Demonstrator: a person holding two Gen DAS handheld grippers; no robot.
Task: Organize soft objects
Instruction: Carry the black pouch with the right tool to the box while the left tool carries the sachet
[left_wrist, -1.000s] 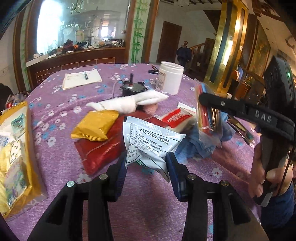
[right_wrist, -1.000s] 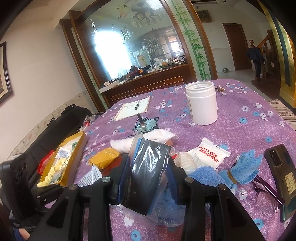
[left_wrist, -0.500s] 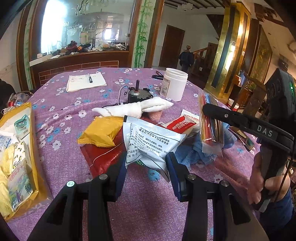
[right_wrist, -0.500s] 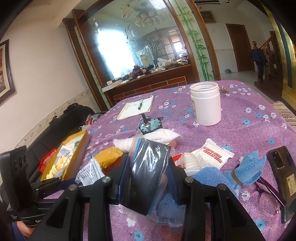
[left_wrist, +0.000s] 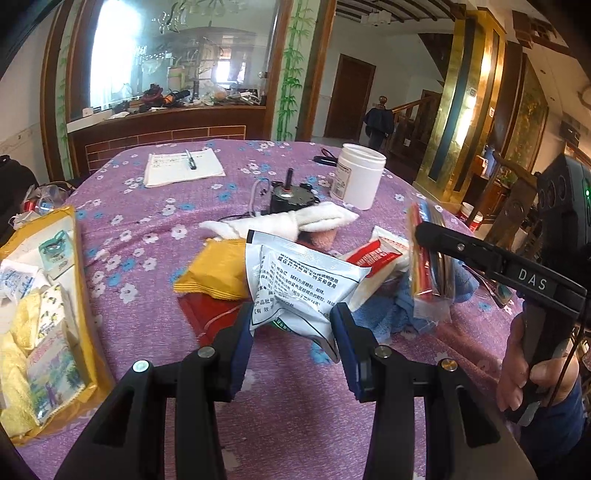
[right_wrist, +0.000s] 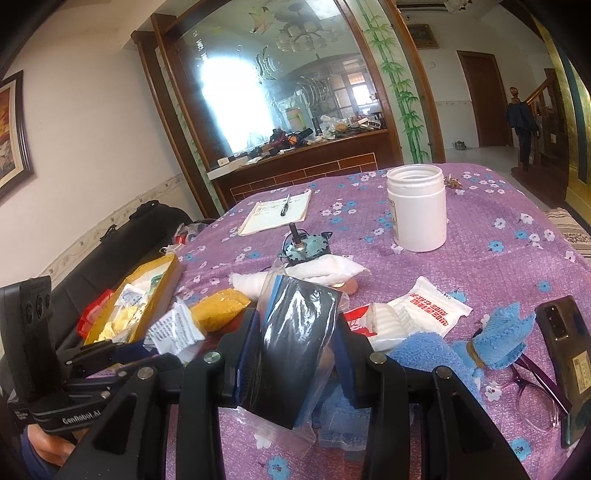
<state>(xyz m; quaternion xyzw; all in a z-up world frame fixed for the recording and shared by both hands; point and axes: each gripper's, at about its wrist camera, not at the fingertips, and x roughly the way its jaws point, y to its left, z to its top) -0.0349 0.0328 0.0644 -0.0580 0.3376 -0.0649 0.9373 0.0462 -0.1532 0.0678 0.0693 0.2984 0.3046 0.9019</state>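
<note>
Far left of the left wrist view: we see the yellow tray (left_wrist: 83, 295), already holding small soft packets, lying along the frame's left edge with its long side running top to bottom.
Lower centre, left wrist view: our left gripper (left_wrist: 291, 345) has its jaws partly closed on the white printed pouch (left_wrist: 303, 288); both blue pads (left_wrist: 243, 347) touch the pouch's lower end, so we read it as held.
Pouch axis: it slants from the pads up toward the centre of the frame, its free end over the yellow snack pack (left_wrist: 218, 271) and the red packet (left_wrist: 210, 314).
Right of frame, left wrist view: our right gripper (left_wrist: 428, 236) enters from the right edge, clamped on the clear bag of dark cloth (left_wrist: 430, 266).
Centre, right wrist view: we see that same bag (right_wrist: 295, 350) pinched between narrowly set jaws, standing nearly upright, tilted slightly right, its clear lower end hanging under the fingers.
Key relation: we judge the tray lies left of both loads, and the left gripper is the nearer one; in the right wrist view the tray (right_wrist: 173, 273) sits at middle left, beyond the left gripper (right_wrist: 147, 350).
Right side, right wrist view: the blue towel (right_wrist: 436, 354) and the white sealed pack (right_wrist: 428, 306) lie unsorted on the purple tablecloth (right_wrist: 498, 266).
</note>
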